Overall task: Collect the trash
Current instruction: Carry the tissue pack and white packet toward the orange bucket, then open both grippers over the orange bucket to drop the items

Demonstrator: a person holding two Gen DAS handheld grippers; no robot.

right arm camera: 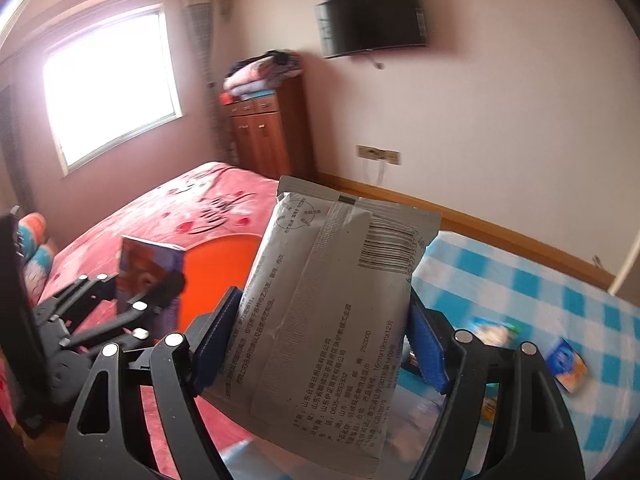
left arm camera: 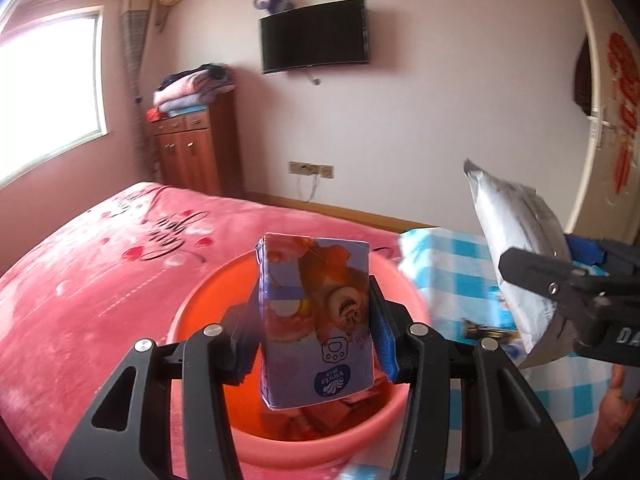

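My left gripper (left arm camera: 316, 332) is shut on a purple tissue pack (left arm camera: 316, 320) with a cartoon bear, held upright above an orange-red basin (left arm camera: 208, 300). In the right wrist view that pack (right arm camera: 150, 268) and the left gripper (right arm camera: 156, 292) show at the left, with the basin (right arm camera: 224, 276) behind them. My right gripper (right arm camera: 320, 344) is shut on a flat silver packet (right arm camera: 332, 300) with printed text and a barcode. In the left wrist view the packet (left arm camera: 516, 240) and the right gripper (left arm camera: 532, 276) hang at the right of the basin.
The basin rests on a bed with a pink blanket (left arm camera: 92, 256). A blue-and-white checked cloth (right arm camera: 540, 292) at the right carries small wrappers (right arm camera: 568, 364) and a light blue pouch (right arm camera: 494, 330). A wooden cabinet (left arm camera: 192, 148), a wall TV (left arm camera: 316, 36) and a window (left arm camera: 48, 88) lie beyond.
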